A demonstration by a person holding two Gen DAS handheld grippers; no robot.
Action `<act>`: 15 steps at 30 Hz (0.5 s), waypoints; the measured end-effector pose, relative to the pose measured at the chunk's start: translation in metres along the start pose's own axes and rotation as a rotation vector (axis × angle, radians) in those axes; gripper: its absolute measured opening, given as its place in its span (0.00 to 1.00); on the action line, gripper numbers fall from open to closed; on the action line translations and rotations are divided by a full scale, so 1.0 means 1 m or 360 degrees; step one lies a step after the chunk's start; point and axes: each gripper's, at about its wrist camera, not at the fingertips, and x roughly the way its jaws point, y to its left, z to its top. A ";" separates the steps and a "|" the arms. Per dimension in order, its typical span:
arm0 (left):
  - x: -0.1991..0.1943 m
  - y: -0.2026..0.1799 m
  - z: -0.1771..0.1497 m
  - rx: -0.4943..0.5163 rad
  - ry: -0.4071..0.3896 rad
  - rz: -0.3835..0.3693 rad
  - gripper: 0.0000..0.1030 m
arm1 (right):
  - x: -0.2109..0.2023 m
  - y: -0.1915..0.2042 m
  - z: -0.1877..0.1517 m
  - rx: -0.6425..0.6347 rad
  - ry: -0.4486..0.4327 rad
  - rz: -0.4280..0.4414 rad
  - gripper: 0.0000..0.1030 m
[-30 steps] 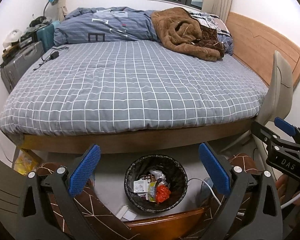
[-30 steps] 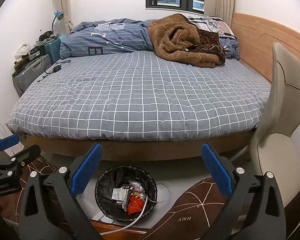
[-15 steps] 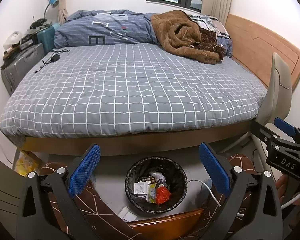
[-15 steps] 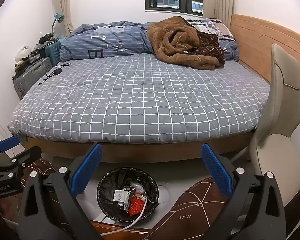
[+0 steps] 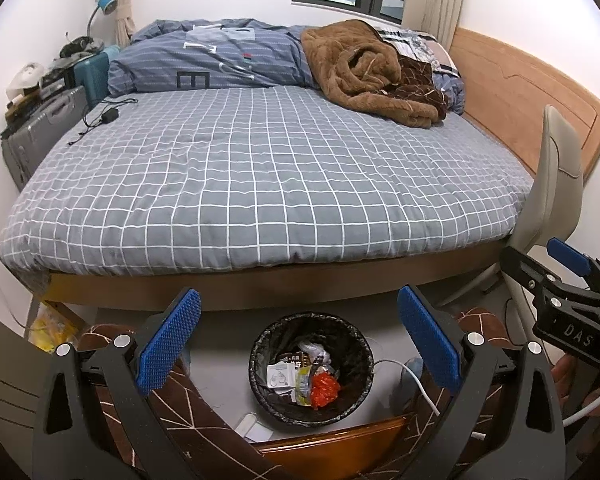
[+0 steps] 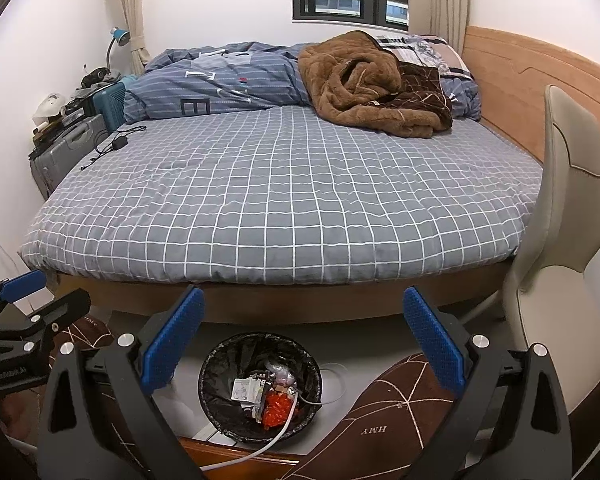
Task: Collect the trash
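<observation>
Both claws were spread wide and empty: the left claw [image 5: 298,338] and the right claw [image 6: 304,338] hung above the round black-lined trash bin [image 5: 260,384] on the grey floor beside the bed with the grey checked cover [image 5: 260,176]. Inside the bin lay white paper packaging [image 5: 281,376] beside a crumpled red wrapper [image 5: 325,389].

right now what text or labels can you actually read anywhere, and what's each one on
"DAS": on the black body of the right gripper, seen in the left wrist view.
"HMY": on the brown patterned fabric, seen upside down.
Large "E": on the blue striped duvet.
Small print on the left gripper and on the packets in the trash bin: too blurred to read.
</observation>
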 end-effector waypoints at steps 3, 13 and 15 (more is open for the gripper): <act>0.000 0.001 0.001 -0.0001 -0.0002 0.0007 0.94 | -0.001 0.001 0.000 -0.0004 0.0000 0.0007 0.93; 0.002 0.000 0.000 -0.0008 -0.0007 0.0067 0.94 | 0.002 0.001 0.000 -0.0003 0.0013 0.0021 0.93; 0.003 0.002 0.000 -0.0021 -0.0001 0.0056 0.94 | 0.002 0.001 0.000 -0.0007 0.0015 0.0022 0.93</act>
